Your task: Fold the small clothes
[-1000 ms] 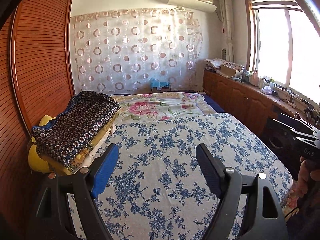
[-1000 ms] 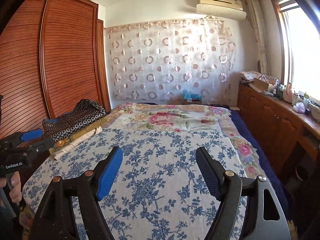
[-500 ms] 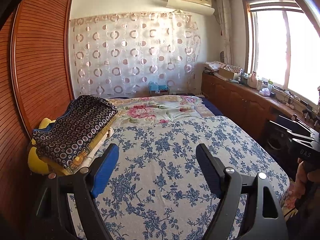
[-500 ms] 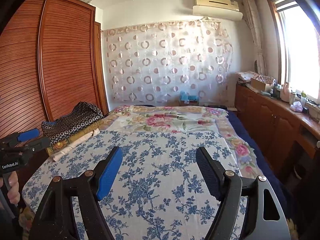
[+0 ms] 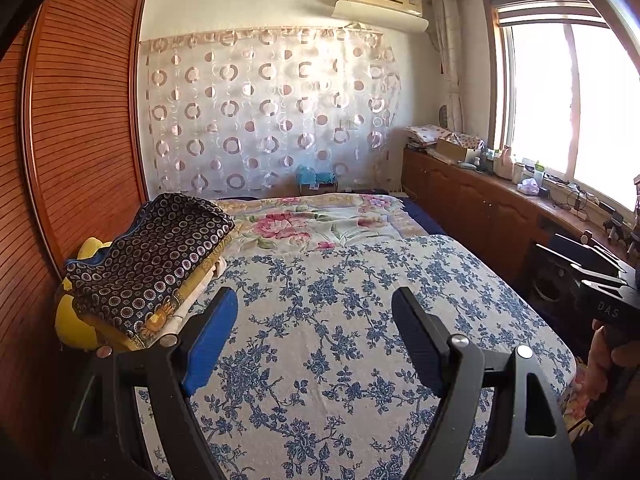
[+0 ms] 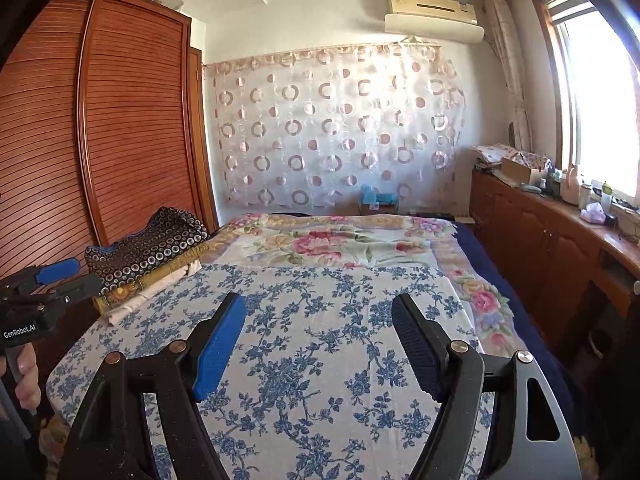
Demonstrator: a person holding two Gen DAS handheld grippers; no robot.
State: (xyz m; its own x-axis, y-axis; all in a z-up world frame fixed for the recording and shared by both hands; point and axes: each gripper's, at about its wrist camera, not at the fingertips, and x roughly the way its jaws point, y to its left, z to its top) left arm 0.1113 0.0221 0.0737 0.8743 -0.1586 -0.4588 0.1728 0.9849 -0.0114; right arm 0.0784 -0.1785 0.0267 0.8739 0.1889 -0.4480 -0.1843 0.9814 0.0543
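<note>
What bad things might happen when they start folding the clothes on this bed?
1. The stack of clothes sits at the bed's left edge beside the wardrobe; tugging one piece might slide the rest off.
2. The left hand-held gripper and right hand-held gripper are both open and empty; they may pinch the blue-flowered sheet along with a garment.
3. The window glares, so thin fabric edges may be hard to see.
</note>
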